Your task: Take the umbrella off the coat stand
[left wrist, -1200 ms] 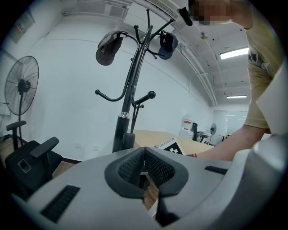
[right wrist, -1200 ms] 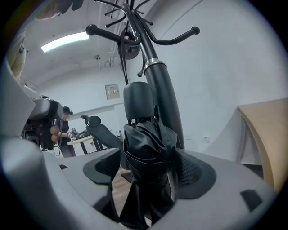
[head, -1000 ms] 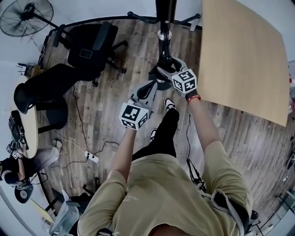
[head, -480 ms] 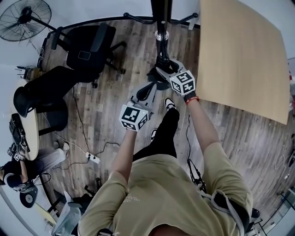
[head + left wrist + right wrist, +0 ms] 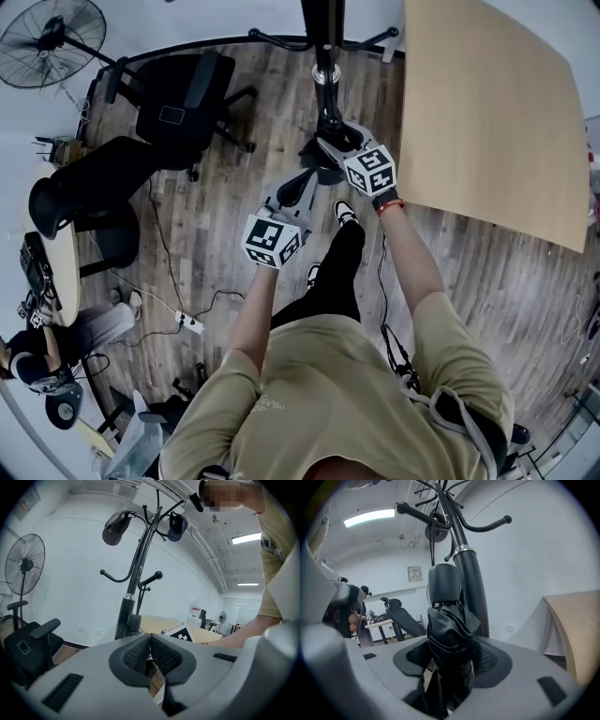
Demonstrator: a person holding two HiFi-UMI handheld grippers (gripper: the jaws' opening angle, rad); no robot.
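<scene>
- Two grippers point toward the coat stand (image 5: 469, 581) at the upper centre of the head view. Only the right gripper (image 5: 330, 142) is working, because the folded umbrella (image 5: 449, 634) hangs just beside the pole, mid-frame in the right gripper view.
- Its jaws have just been closing and pinch the bundled fabric below the cap, likely ready to lift it off.
- The left gripper (image 5: 298, 187), jaws together and empty, sits lower left with its arm bent, while the right arm reaches further.
</scene>
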